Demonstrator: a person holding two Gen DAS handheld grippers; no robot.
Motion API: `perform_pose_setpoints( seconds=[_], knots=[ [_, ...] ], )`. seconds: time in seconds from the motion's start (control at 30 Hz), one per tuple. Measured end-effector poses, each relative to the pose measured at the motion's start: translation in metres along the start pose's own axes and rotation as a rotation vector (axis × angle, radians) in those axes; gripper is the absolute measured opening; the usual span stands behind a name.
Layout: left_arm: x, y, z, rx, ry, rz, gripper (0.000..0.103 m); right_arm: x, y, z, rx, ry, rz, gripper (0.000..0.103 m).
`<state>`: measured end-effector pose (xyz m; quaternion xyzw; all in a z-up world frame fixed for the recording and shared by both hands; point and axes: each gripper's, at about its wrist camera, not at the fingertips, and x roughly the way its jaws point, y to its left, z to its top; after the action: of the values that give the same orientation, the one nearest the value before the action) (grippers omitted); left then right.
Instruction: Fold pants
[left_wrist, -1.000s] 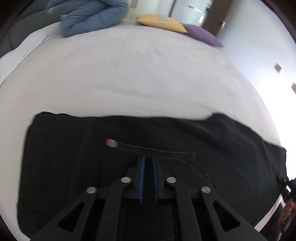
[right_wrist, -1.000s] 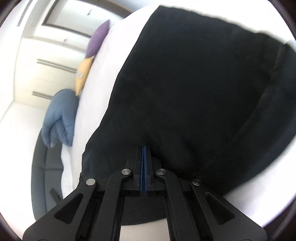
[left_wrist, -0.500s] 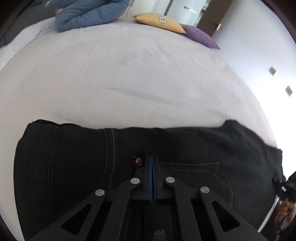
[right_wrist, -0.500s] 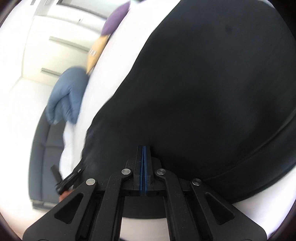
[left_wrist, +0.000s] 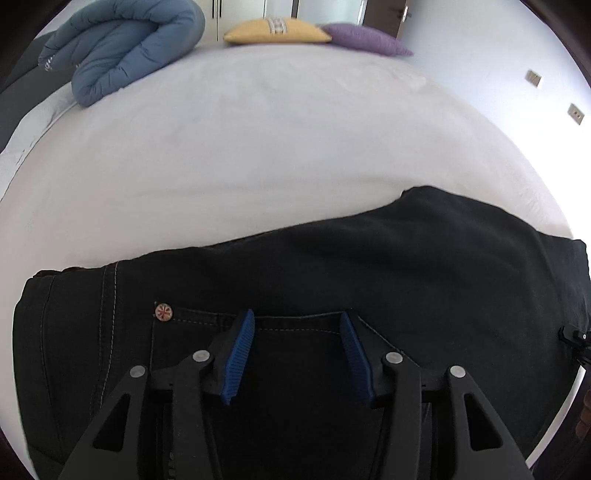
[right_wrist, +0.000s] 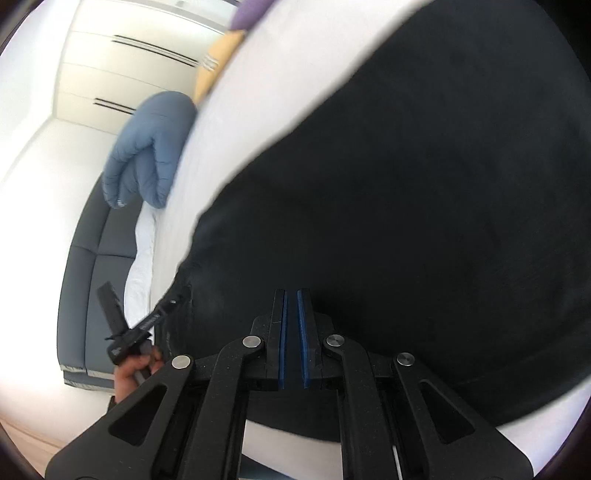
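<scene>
Left gripper (left_wrist: 297, 354) jaws, previously together, were opening over the pants (left_wrist: 406, 266) on the bed (left_wrist: 277, 147), nothing pinched | right gripper (right_wrist: 291, 339) nearly closed, hold unclear | release before smoothing advised.

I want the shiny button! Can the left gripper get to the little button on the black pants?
Probably yes. The button lies bare on top of the pants, just left of the left gripper, whose jaws are opening with only flat cloth between them. Nothing covers the button, so a small sideways move should reach it.
</scene>
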<state>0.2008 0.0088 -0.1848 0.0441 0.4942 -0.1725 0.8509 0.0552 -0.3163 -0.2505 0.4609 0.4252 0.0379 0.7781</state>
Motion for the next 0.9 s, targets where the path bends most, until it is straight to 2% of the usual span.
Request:
perform_pose_setpoints(
  seconds=[0.03, 0.07, 0.13, 0.17, 0.2, 0.27, 0.37, 0.4, 0.47, 0.5, 0.53, 0.57, 0.63, 0.7, 0.73, 0.8, 0.9],
  knots=[
    [-0.001, 0.0, 0.0, 0.002, 0.002, 0.002, 0.052, 0.009, 0.002, 0.004, 0.019, -0.017, 0.014, 0.002],
    [-0.003, 0.0, 0.0, 0.009, 0.006, 0.008, 0.052, 0.041, 0.028, 0.017, 0.032, -0.038, 0.015, 0.001],
    [-0.004, -0.001, 0.001, 0.013, 0.012, 0.011, 0.052, 0.024, 0.0, 0.016, 0.081, -0.106, 0.013, 0.0],
    [-0.006, 0.0, 0.0, 0.004, 0.013, 0.012, 0.052, 0.028, -0.015, 0.013, 0.117, -0.145, 0.01, 0.0],
    [-0.009, 0.002, 0.001, -0.012, 0.012, 0.018, 0.052, 0.005, -0.038, 0.017, 0.167, -0.202, 0.009, 0.0],
    [-0.02, 0.002, -0.003, -0.048, 0.003, 0.034, 0.051, -0.005, -0.059, 0.001, 0.219, -0.283, -0.026, 0.0],
    [-0.047, -0.018, -0.006, -0.065, -0.053, -0.015, 0.049, -0.062, -0.092, -0.001, 0.304, -0.39, -0.07, 0.0],
    [-0.052, -0.026, -0.007, -0.058, -0.069, -0.03, 0.049, -0.071, -0.091, -0.003, 0.296, -0.406, -0.072, 0.003],
    [-0.061, -0.045, -0.007, -0.06, -0.1, -0.08, 0.05, -0.079, -0.078, -0.008, 0.244, -0.423, -0.06, 0.005],
    [-0.059, -0.056, -0.004, -0.067, -0.101, -0.131, 0.051, -0.074, -0.069, -0.009, 0.217, -0.406, -0.012, 0.005],
    [-0.054, -0.063, -0.002, -0.068, -0.091, -0.149, 0.051, -0.063, -0.059, -0.008, 0.186, -0.372, 0.034, 0.005],
    [-0.048, -0.07, -0.002, -0.064, -0.076, -0.15, 0.051, -0.056, -0.053, -0.006, 0.161, -0.347, 0.049, 0.005],
    [-0.029, -0.079, -0.008, -0.064, -0.011, -0.164, 0.051, -0.034, -0.048, -0.001, 0.119, -0.296, 0.024, 0.005],
    [-0.011, -0.077, -0.018, -0.081, 0.049, -0.173, 0.049, -0.017, -0.063, 0.005, 0.166, -0.253, 0.023, 0.004],
    [-0.01, -0.075, -0.022, -0.086, 0.025, -0.185, 0.049, -0.013, -0.075, 0.006, 0.203, -0.253, -0.002, 0.002],
    [-0.012, -0.071, -0.025, -0.108, 0.02, -0.199, 0.047, -0.003, -0.083, -0.015, 0.259, -0.301, 0.033, 0.002],
    [-0.019, -0.068, -0.022, -0.138, 0.027, -0.176, 0.039, -0.034, -0.099, -0.022, 0.268, -0.396, -0.052, 0.002]
  ],
)
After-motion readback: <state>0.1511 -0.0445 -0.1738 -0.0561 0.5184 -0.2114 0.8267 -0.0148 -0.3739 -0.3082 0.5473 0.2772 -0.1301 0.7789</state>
